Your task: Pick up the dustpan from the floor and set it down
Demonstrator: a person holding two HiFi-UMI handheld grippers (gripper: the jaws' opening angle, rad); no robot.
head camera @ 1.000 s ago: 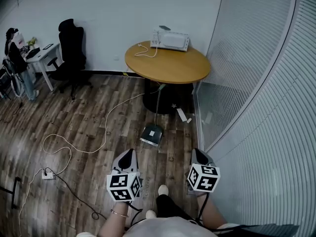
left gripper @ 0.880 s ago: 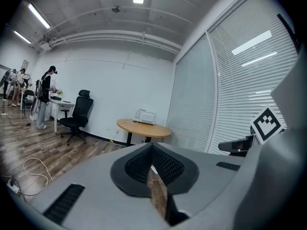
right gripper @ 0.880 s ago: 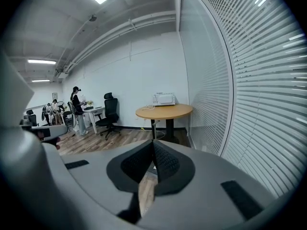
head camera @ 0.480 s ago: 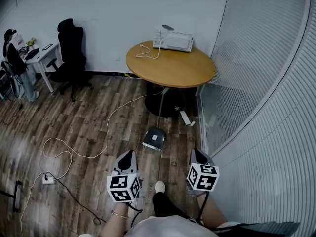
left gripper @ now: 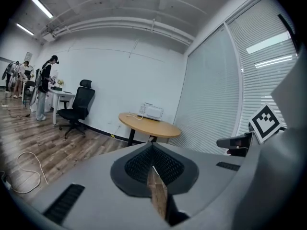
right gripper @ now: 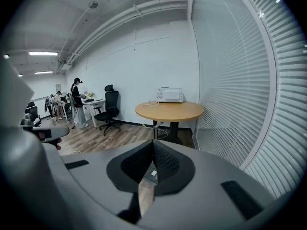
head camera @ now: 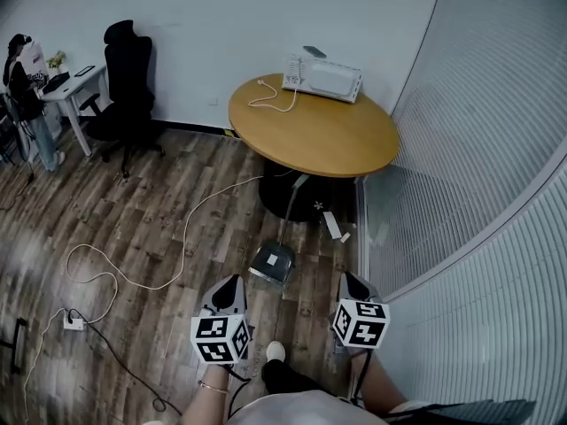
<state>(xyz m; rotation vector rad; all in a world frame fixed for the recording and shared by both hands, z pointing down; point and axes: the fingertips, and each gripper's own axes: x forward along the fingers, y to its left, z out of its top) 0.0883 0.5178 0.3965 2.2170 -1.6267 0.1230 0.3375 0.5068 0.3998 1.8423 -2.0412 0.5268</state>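
The grey dustpan (head camera: 273,262) lies on the wood floor in front of the round table, its long handle (head camera: 292,200) leaning up toward the table's foot. My left gripper (head camera: 232,283) hovers shut just short of the pan and to its left, with nothing in it. My right gripper (head camera: 352,280) is level with it, to the pan's right, also shut and empty. In the right gripper view a piece of the dustpan (right gripper: 152,175) shows through the slit behind the closed tips of the right gripper (right gripper: 153,143). The left gripper (left gripper: 152,146) aims at the table; the pan is hidden there.
The round wooden table (head camera: 314,131) carries a white appliance (head camera: 323,78) with a cord. A blinded glass wall (head camera: 478,193) runs close on the right. A white cable (head camera: 182,251) and power strip (head camera: 71,323) lie left. Black chair (head camera: 124,78), a desk and a person (head camera: 22,73) stand far left.
Both grippers have moved forward toward the table together, still shut. The dustpan now lies closer to their tips.
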